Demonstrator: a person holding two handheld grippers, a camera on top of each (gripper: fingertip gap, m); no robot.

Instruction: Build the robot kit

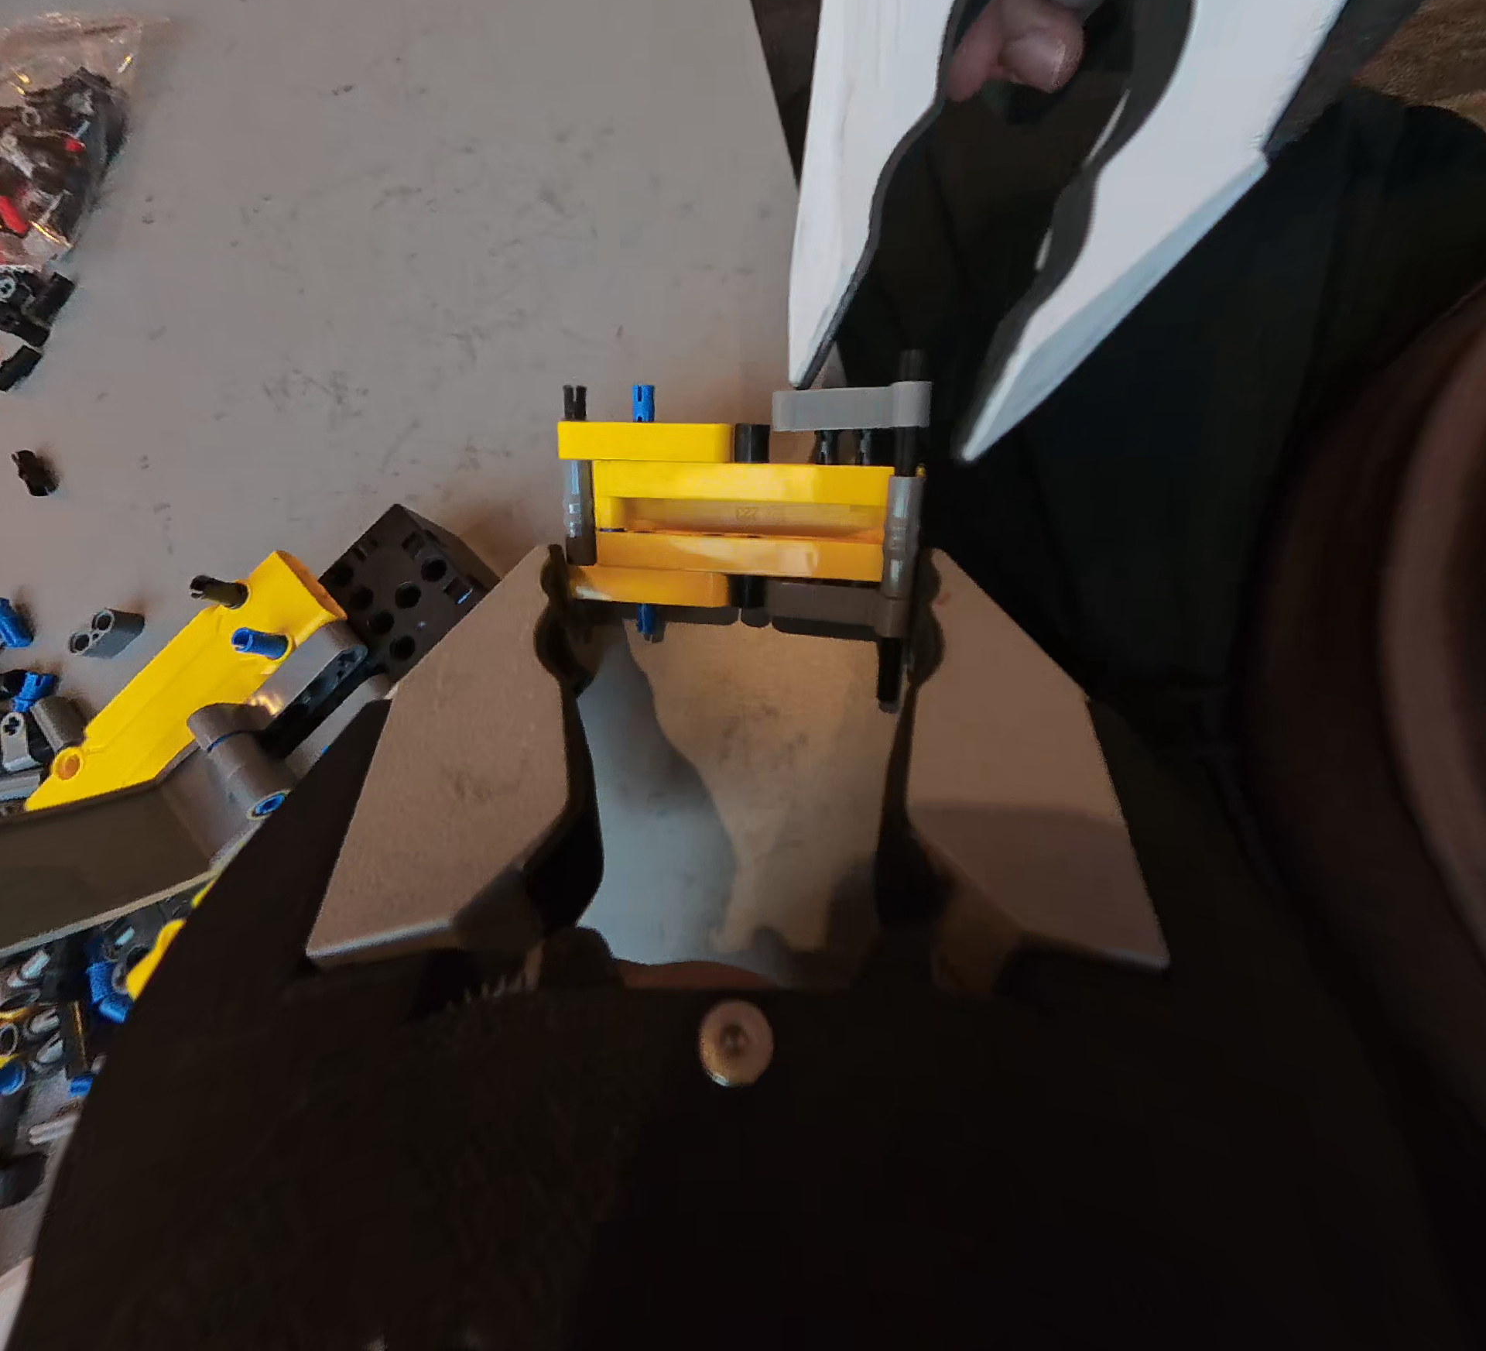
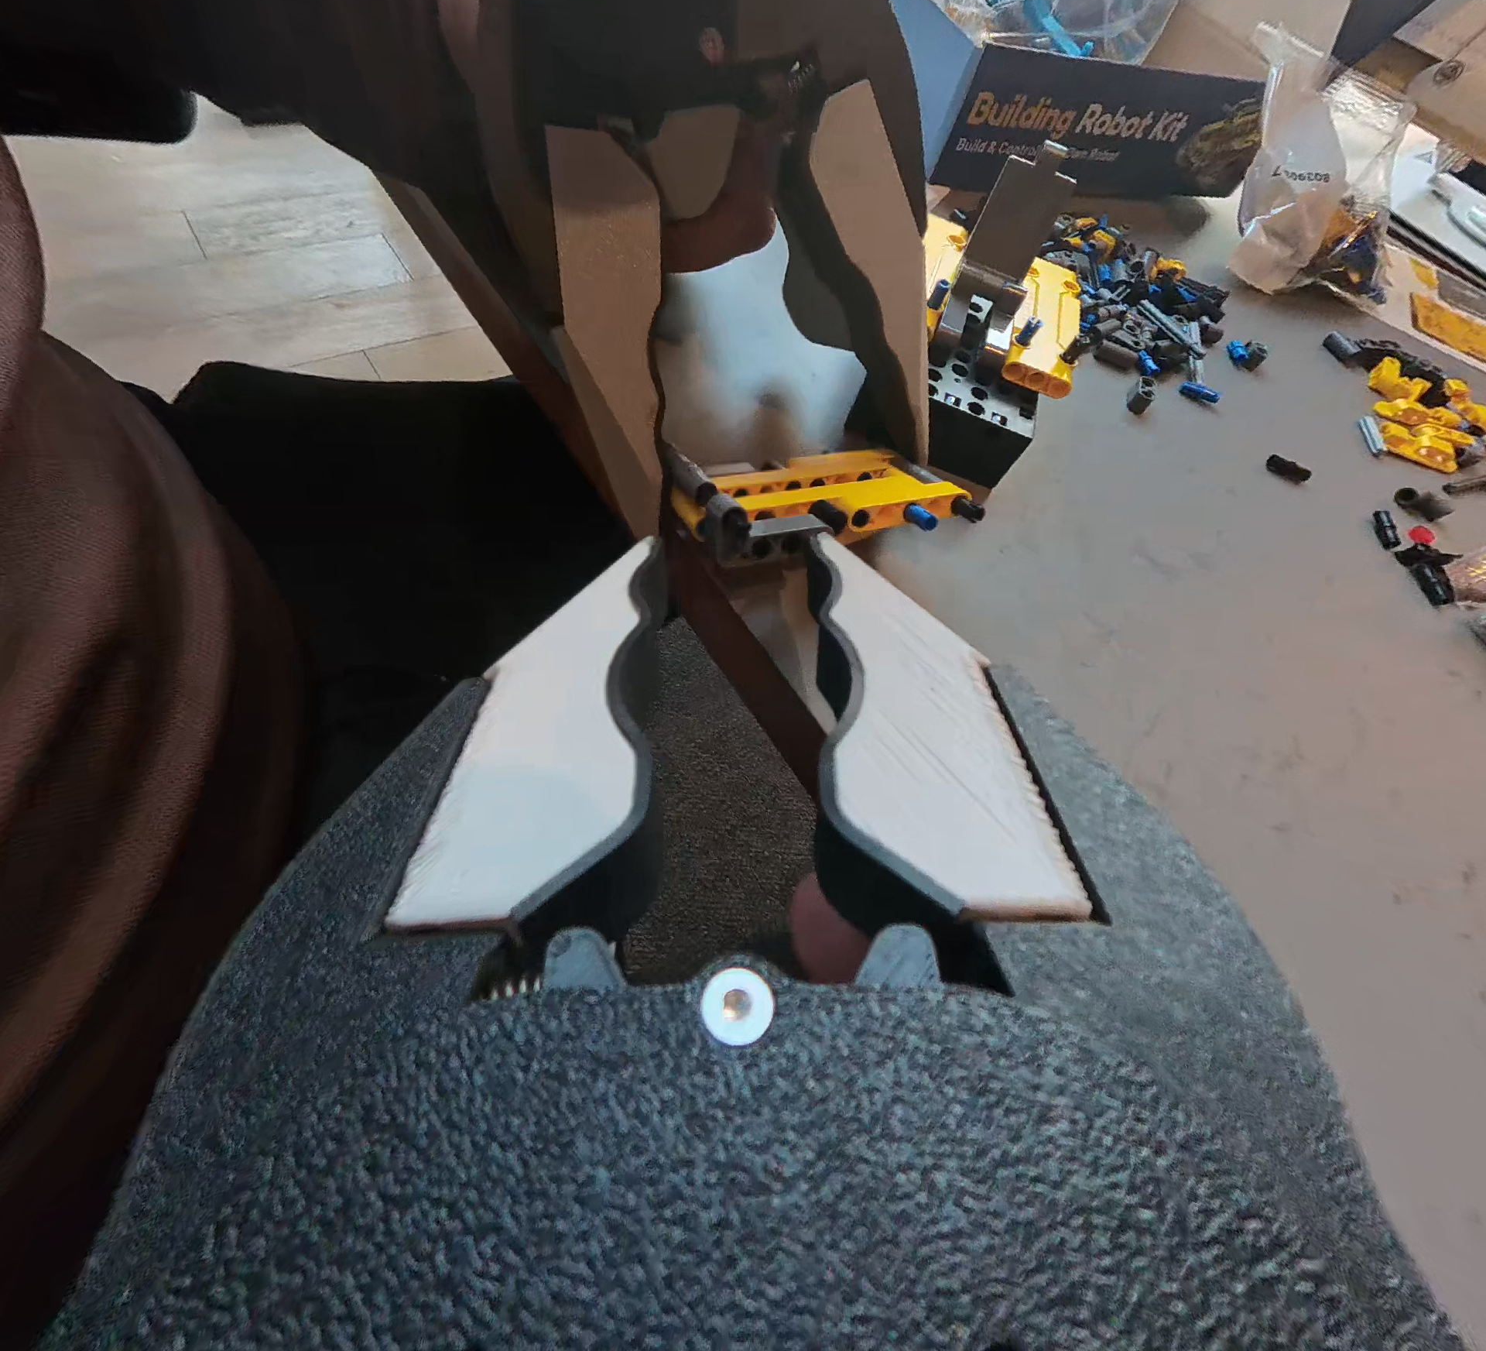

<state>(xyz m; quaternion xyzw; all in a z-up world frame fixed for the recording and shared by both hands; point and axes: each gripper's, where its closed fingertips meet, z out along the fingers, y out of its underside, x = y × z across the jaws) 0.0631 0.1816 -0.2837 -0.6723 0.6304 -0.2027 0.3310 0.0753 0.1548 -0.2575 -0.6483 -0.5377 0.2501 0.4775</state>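
Yellow-and-grey brick assembly is clamped across its ends by the left gripper fingers, right at the bench edge. Right gripper fingers part-open, tips just beside its grey beam, gripping nothing. Loose bricks well apart.

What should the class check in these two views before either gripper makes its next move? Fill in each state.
1. Left gripper clamps the yellow brick assembly at both ends: ok.
2. Right gripper stands open: ok.
3. Grey beam of the assembly lies between the right gripper's fingers: ok.
4. Those fingers touch the beam: cannot tell.
5. Loose bricks on the table lie apart from the assembly: ok.
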